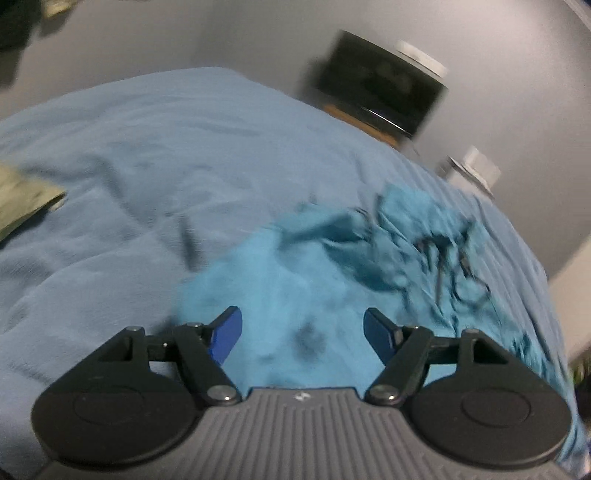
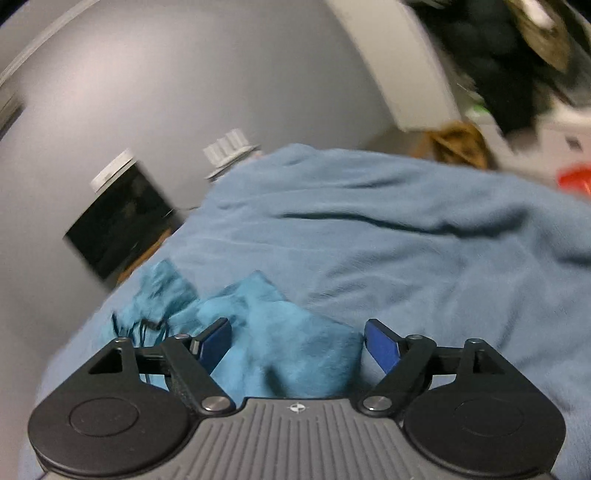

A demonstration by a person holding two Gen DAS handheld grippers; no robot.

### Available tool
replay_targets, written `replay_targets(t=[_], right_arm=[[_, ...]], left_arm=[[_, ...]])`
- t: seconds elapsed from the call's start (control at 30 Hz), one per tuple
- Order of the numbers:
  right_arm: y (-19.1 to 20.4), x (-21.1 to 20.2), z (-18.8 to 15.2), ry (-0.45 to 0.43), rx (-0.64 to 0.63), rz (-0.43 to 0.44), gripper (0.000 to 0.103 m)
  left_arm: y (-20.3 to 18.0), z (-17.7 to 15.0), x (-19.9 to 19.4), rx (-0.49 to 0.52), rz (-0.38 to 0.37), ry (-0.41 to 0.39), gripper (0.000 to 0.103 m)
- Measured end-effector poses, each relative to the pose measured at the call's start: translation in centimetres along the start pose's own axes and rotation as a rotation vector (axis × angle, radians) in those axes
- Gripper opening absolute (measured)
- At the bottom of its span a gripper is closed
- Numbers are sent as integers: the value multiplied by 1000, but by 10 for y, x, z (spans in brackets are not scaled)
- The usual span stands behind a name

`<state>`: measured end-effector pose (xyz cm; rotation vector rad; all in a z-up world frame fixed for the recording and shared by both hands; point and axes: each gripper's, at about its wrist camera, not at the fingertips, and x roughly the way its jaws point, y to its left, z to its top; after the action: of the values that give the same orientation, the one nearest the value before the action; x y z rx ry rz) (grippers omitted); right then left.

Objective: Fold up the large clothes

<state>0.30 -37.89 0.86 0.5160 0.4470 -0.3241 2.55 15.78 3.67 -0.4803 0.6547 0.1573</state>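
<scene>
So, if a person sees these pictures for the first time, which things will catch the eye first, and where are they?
The bright turquoise garment lies crumpled on the paler blue bedspread, just ahead of both grippers. The left gripper and the right gripper are over it with jaws open, holding nothing. Behind the bed, a black box-like object stands against the grey wall.
</scene>
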Motion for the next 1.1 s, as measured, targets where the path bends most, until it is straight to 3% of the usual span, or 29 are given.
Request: replay_targets(t=[0.1, 0.3, 0.37, 0.53, 0.7, 0.8, 0.9, 1.0, 1.1], right_arm=[[31, 1, -3, -45, -161, -18, 84], [72, -19, -1, -264, -363, -78, 85], [82, -13, -4, -220, -426, -19, 85], [108, 28, -24, 81, -573, 174, 82], [145, 57, -56, 236, -774, 264, 81], [161, 72, -75, 289, -862, 257, 81], [163, 90, -90, 347, -889, 209, 84], [156, 105, -91, 390, -849, 156, 84], [149, 104, -86, 388, -805, 161, 84]], left_arm=[[-23, -7, 10, 71, -50, 25, 72], [-55, -21, 38, 211, -75, 84, 72], [-55, -20, 47, 230, -77, 93, 72], [-50, -21, 71, 226, -60, 141, 72], [-77, -32, 86, 333, -156, 134, 72], [-99, -49, 103, 460, -153, 180, 72], [-110, -68, 124, 581, -96, 265, 74], [-106, -69, 131, 560, -90, 297, 75], [-100, -62, 129, 523, -100, 290, 75]])
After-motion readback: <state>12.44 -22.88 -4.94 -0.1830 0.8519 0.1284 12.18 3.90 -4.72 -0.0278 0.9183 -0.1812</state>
